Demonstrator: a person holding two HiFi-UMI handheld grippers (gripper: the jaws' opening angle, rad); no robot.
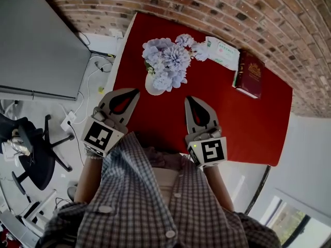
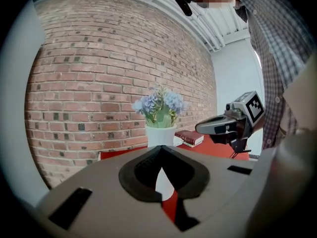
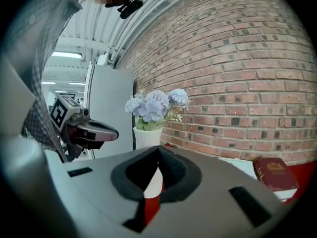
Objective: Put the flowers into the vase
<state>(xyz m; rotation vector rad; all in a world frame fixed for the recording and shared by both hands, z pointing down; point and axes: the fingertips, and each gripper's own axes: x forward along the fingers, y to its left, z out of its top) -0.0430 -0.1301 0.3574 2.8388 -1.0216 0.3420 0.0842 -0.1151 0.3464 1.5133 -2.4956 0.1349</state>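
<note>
To the left, off the counter's (image 1: 248, 123) edge, an office chair (image 1: 36, 154) and a power strip (image 1: 69, 122) sit on the floor. Your left claw (image 1: 133, 93) is clenched on nothing at the counter's near left corner; its cube shows only a square black-and-white marker. Just ahead of its tip, the white vase (image 1: 153, 87) stands upright near the left edge, with the pale blue flowers (image 1: 168, 61) already in it. Your right claw (image 1: 191, 100) is also clenched and empty, near the vase but apart from it. Bare red counter lies open to its right. By the brick wall (image 1: 269, 14) lies a white packet (image 1: 222, 51) with green print too small to read. Next to it is a dark red book (image 1: 249, 74); its gold lettering is illegible.
</note>
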